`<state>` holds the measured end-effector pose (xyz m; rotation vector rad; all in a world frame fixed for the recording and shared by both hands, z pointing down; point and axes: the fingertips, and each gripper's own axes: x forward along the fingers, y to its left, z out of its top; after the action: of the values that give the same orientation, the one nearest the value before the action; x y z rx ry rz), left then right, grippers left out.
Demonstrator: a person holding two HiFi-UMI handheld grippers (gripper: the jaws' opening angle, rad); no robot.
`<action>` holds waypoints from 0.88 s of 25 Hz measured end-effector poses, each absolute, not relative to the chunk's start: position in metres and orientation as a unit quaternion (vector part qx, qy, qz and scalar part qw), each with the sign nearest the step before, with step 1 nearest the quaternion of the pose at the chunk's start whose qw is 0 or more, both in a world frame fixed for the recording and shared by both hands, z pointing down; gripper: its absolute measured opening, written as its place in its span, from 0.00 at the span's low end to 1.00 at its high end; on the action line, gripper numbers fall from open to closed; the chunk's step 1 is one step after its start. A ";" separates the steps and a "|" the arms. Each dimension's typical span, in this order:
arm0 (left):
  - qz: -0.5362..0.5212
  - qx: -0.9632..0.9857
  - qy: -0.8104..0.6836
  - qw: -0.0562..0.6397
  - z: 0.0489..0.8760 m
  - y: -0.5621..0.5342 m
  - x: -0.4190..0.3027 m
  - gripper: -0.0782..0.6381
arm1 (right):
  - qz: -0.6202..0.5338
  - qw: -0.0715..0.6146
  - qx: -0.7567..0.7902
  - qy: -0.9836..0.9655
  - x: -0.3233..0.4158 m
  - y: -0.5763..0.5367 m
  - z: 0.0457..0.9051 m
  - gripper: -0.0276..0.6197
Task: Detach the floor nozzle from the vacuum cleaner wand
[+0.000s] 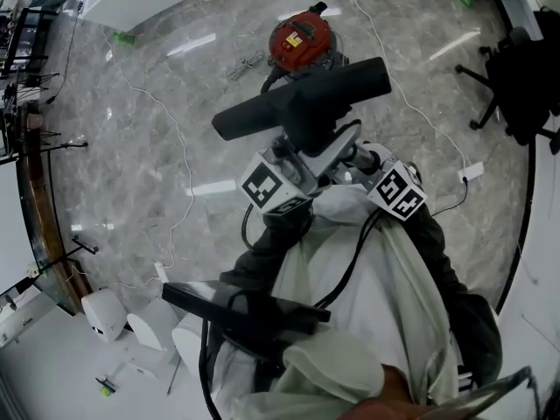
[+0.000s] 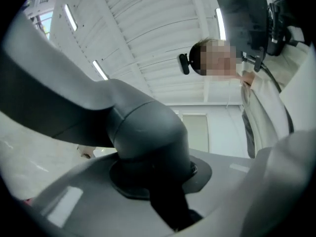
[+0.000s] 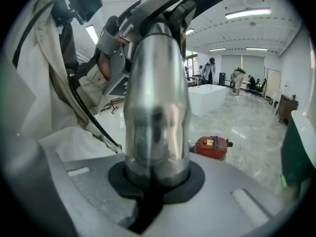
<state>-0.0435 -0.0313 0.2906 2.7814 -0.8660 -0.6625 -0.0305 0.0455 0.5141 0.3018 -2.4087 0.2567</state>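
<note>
Head view: we see both grippers held close in front of the chest. The left gripper (image 2: 150,184) is at 9 o'clock of the right gripper (image 3: 155,184), and their marker cubes (image 1: 267,186) are nearly side by side. The left gripper tips upward, so its view takes in the ceiling (image 2: 148,38). The right gripper tips downward toward the marble floor (image 1: 149,138).

The left fingers (image 2: 59,206) stand at a moderate gap, clamped round the dark grey neck of the floor nozzle (image 2: 145,127). The neck fills the round black pads, and the nozzle's long head runs off to 10 o'clock in that view. In the head view the floor nozzle is the dark bar held above the floor, at 12 o'clock just beyond the cubes. It lies crosswise, with its 3 o'clock end higher in frame.

The right fingers (image 3: 69,191) are narrow and gripped on the shiny metal wand (image 3: 155,107), which stands straight up the middle of the right gripper view. At its 12 o'clock end the left gripper's grey parts crowd it, and we cannot tell whether wand and nozzle are joined there.

A red vacuum canister (image 1: 300,42) sits on the floor at 12 o'clock of the nozzle. A thin white cable (image 1: 411,94) trails past at its 3 o'clock. A black office chair (image 1: 516,77) is at the 2 o'clock edge. A pale coat (image 1: 394,296) fills 6 o'clock.
</note>
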 end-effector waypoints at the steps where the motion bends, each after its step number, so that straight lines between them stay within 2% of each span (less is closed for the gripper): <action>1: -0.222 0.924 -0.302 0.080 0.291 -0.034 -0.045 0.25 | 0.097 0.348 0.120 -0.925 -0.029 0.045 0.515 0.10; 4: -0.226 0.921 -0.306 0.084 0.291 -0.034 -0.045 0.24 | 0.094 0.351 0.119 -0.924 -0.028 0.046 0.517 0.11; 9: -0.236 0.941 -0.233 0.072 0.291 -0.011 -0.035 0.23 | 0.087 0.336 0.108 -0.931 -0.027 0.057 0.517 0.10; 14: -0.286 0.939 -0.105 0.159 0.287 -0.001 -0.033 0.22 | 0.083 0.333 0.077 -0.936 -0.027 0.066 0.520 0.11; 17: -0.288 0.942 -0.106 0.133 0.285 0.008 -0.031 0.22 | 0.079 0.331 0.061 -0.938 -0.025 0.071 0.521 0.10; 22: -0.245 0.938 -0.239 0.063 0.288 -0.007 -0.029 0.23 | 0.096 0.322 0.084 -0.938 -0.026 0.065 0.519 0.10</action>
<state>-0.0287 -0.0068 0.2878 2.8327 -0.7208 -0.7411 -0.0256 0.0645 0.5193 0.2218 -2.4636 0.2520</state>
